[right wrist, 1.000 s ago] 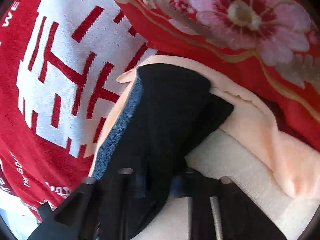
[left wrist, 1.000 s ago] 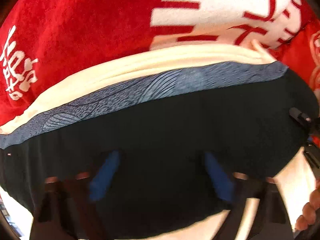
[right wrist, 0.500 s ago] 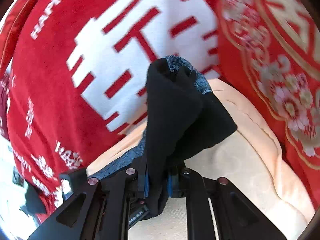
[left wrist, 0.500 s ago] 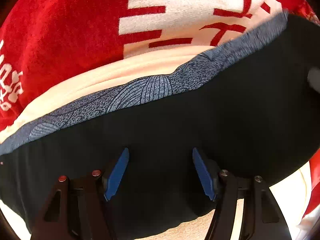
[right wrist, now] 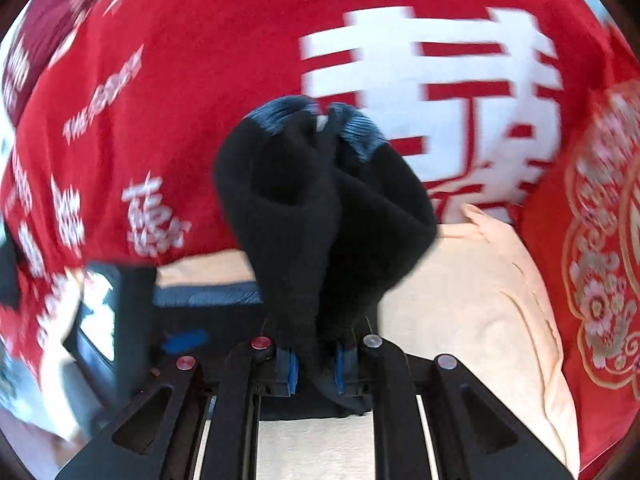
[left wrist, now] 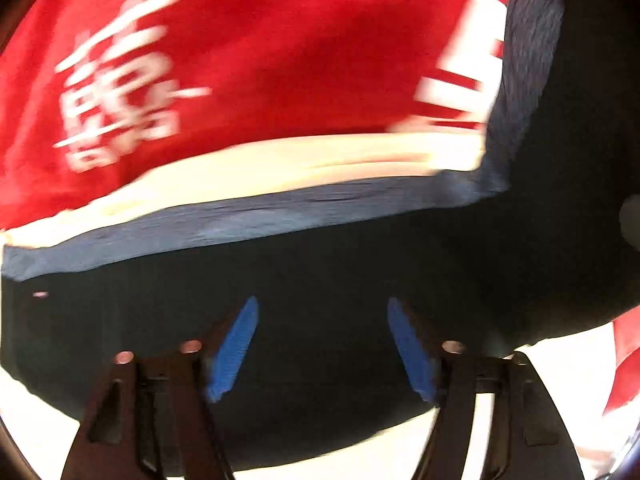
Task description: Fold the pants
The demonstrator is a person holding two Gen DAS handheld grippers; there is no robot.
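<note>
The pants are black with a blue-grey waistband and lie on a cream cloth. My left gripper is open just above the black fabric, its blue pads spread wide and empty. My right gripper is shut on one end of the pants, which stands bunched up in front of its jaws, waistband trim at the top. The lifted end rises at the right edge of the left wrist view.
A red blanket with white lettering covers the surface beyond the cream cloth. A red floral quilt lies at the right. The other gripper's body shows at lower left in the right wrist view.
My right gripper has lifted its end of the pants higher and swung left over the rest. My left gripper stays open and has shifted left along the waistband.
</note>
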